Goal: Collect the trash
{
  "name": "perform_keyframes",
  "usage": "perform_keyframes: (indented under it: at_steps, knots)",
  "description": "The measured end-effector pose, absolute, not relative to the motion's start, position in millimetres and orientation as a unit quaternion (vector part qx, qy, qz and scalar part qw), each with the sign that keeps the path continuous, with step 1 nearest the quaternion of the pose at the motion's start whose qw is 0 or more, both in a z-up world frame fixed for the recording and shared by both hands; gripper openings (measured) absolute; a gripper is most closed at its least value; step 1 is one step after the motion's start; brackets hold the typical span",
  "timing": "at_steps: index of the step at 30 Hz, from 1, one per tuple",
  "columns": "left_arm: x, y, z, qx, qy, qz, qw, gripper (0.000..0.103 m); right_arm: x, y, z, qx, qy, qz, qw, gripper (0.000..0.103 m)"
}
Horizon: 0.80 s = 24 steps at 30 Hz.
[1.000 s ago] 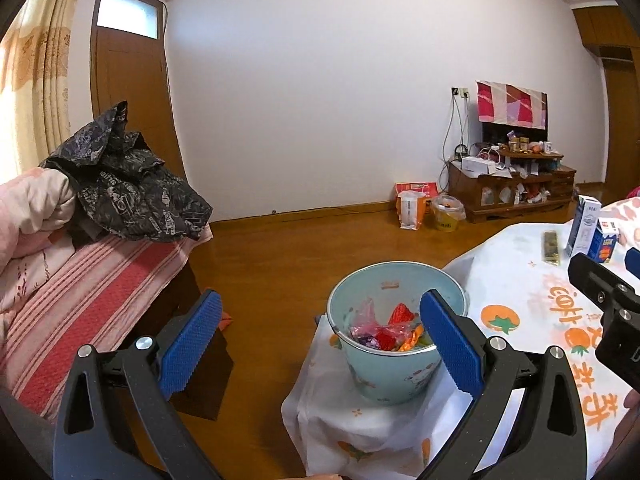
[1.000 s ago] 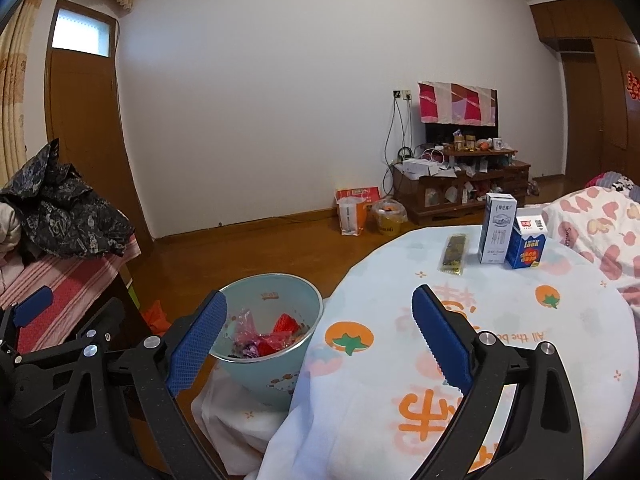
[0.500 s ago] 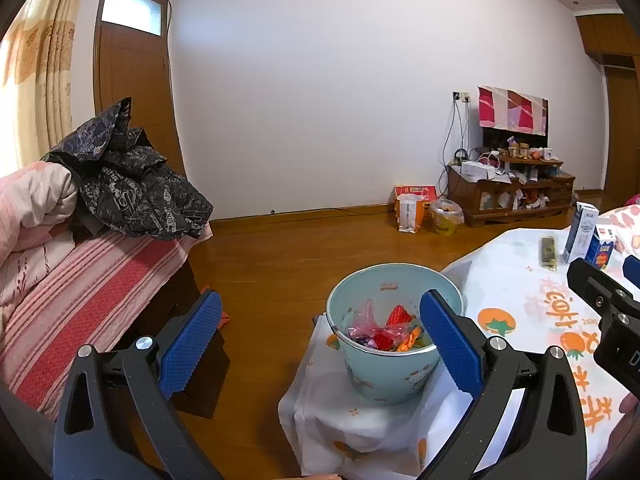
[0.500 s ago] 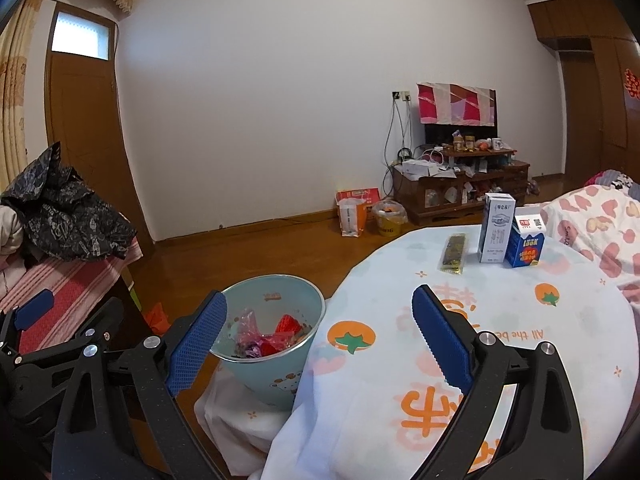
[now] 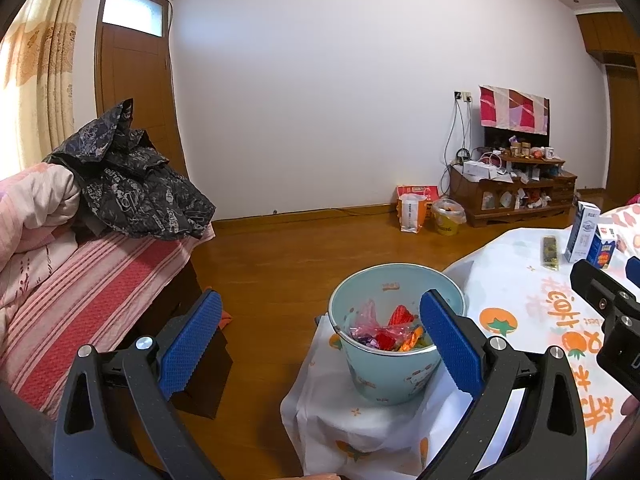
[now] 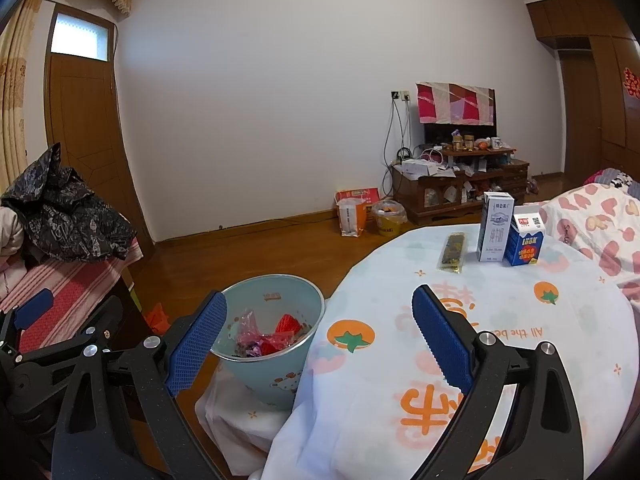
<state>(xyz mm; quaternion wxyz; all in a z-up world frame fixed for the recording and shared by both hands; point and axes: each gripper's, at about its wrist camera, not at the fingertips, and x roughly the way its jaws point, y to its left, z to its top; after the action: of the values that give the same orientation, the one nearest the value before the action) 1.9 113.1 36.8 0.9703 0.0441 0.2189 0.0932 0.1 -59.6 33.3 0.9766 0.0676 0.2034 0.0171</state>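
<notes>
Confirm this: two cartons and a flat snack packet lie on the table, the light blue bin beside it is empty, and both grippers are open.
Not quite: the bin is not empty; the right wrist view shows red and pink wrappers inside. The rest stands.

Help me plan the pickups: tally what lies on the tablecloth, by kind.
Drink cartons: 2, a tall white one and a short blue one, standing side by side.
Flat dark snack wrappers: 1, lying left of the cartons.
Total: 3.
</notes>
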Motion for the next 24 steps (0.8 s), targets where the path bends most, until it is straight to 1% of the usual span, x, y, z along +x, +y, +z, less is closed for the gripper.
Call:
perform_keyframes:
  at_steps: [24]
  knots:
    - [-0.8, 114.6, 37.8, 0.039, 0.215, 0.097, 0.971, 0.097, -4.1, -62.9, 34.0, 0.071, 0.202, 0.013, 0.977, 0.092]
